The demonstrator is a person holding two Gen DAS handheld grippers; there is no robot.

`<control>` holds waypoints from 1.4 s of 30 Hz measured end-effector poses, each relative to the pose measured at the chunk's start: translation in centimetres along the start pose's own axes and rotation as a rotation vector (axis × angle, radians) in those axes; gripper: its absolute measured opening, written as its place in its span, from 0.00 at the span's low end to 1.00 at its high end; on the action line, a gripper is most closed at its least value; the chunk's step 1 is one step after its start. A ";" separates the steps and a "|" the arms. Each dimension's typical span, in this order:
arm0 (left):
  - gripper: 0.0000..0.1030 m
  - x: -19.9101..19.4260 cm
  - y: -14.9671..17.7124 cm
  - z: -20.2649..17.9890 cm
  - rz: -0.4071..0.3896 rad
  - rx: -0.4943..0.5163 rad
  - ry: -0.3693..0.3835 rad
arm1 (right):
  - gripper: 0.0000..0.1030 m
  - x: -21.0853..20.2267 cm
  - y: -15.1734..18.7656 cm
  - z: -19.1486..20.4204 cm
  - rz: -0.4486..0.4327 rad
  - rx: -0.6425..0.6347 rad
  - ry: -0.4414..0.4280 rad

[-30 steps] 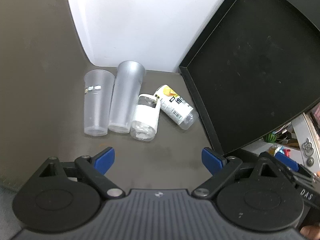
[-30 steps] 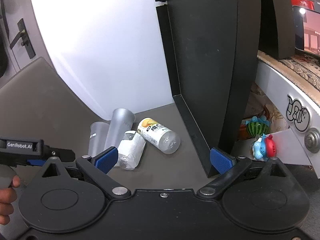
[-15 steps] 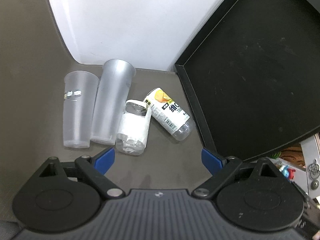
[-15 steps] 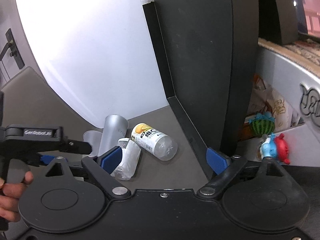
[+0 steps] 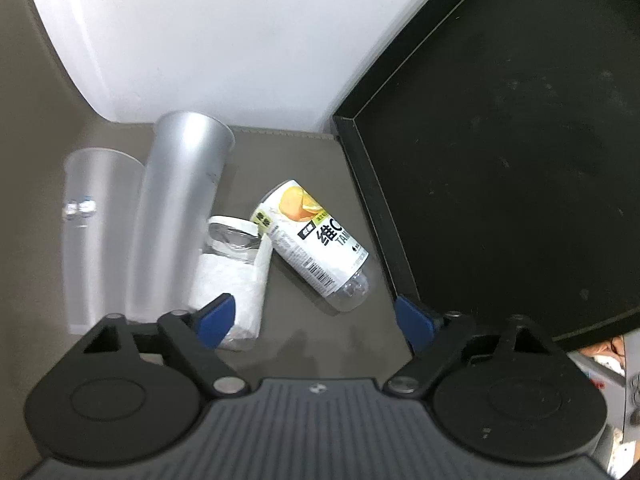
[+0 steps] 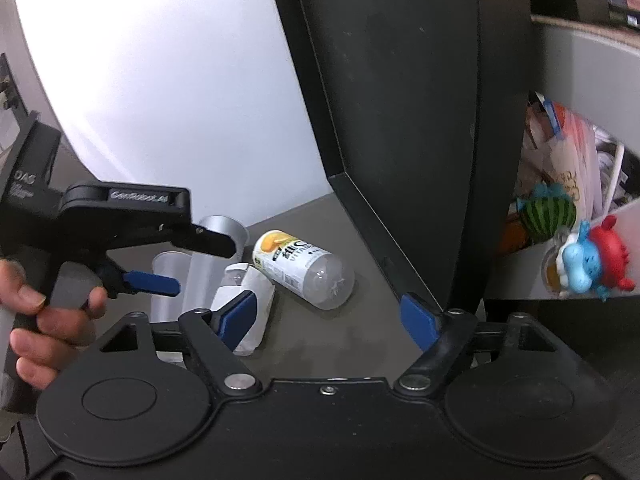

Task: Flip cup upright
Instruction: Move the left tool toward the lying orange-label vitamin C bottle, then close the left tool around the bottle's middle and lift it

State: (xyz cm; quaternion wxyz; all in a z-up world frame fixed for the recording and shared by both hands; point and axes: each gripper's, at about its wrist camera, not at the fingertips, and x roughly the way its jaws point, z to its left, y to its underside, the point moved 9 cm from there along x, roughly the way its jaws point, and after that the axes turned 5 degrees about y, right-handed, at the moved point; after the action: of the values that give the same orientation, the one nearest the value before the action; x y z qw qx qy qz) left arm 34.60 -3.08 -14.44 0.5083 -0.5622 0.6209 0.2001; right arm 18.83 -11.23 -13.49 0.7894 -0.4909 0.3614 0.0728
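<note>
Left wrist view: left gripper (image 5: 316, 318) has its blue-tipped jaws spread wide, nothing between them, hovering above the grey-brown tabletop (image 5: 320, 344).

Four containers lie on their sides in a row ahead of it:
- Clear plastic cup with a small printed band (image 5: 96, 236), at 10 o'clock from the gripper, farthest left; mouth toward the white wall (image 5: 208, 40).
- Tall frosted grey plastic cup (image 5: 176, 212), at 11 o'clock, lying alongside and touching the clear cup, mouth also toward the wall.
- Short clear cup wrapped in a white paper sleeve (image 5: 234, 276), just ahead of the left blue pad (image 5: 214, 318), which overlaps its base in the picture; actual contact cannot be told. Its side rests against the frosted cup.
- Clear bottle with a white-and-yellow orange-print label (image 5: 316, 244), at 12 o'clock, lying diagonally, its base end close to the sleeved cup's rim.

Black flat tray with a raised rim (image 5: 520, 160) stands tilted at 2 o'clock, its lower edge on the tabletop just right of the bottle.

Right wrist view: right gripper (image 6: 328, 316) is likewise wide apart and empty. Left gripper (image 6: 152, 284) enters at 9 o'clock, held by the person's left hand (image 6: 48, 320), above the clear cup (image 6: 168, 268). The frosted cup (image 6: 224, 232), sleeved cup (image 6: 252, 304) and labelled bottle (image 6: 304, 268) lie at 11 to 12 o'clock. The black tray (image 6: 400, 100) rises at 1 o'clock. Watermelon-pattern toy (image 6: 548, 216) and blue-and-red toy figure (image 6: 596, 260) sit at 3 o'clock beyond the tray.
</note>
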 end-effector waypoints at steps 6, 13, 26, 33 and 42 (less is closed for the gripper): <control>0.74 3.5 -0.9 0.5 0.041 -0.052 0.008 | 0.75 1.5 0.7 -0.7 0.021 0.020 0.045; 0.74 7.1 -2.1 0.4 0.072 -0.107 0.023 | 0.75 2.5 1.6 -0.1 0.052 0.019 0.039; 0.74 12.3 -4.2 0.4 0.075 -0.123 -0.090 | 0.76 4.3 2.9 -1.3 0.136 0.107 0.067; 0.65 13.3 -4.7 -1.2 0.082 -0.027 -0.089 | 0.76 5.2 2.8 -0.9 0.161 0.111 0.058; 0.59 15.2 -2.2 -3.7 0.226 0.134 -0.032 | 0.76 5.0 2.5 -1.9 0.162 0.140 0.054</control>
State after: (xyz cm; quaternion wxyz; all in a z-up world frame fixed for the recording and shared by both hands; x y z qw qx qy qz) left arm 37.32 -14.24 -25.28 0.5290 -0.4500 0.6840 0.2232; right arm 20.42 -12.74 -18.98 0.8031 -0.4057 0.4253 0.0975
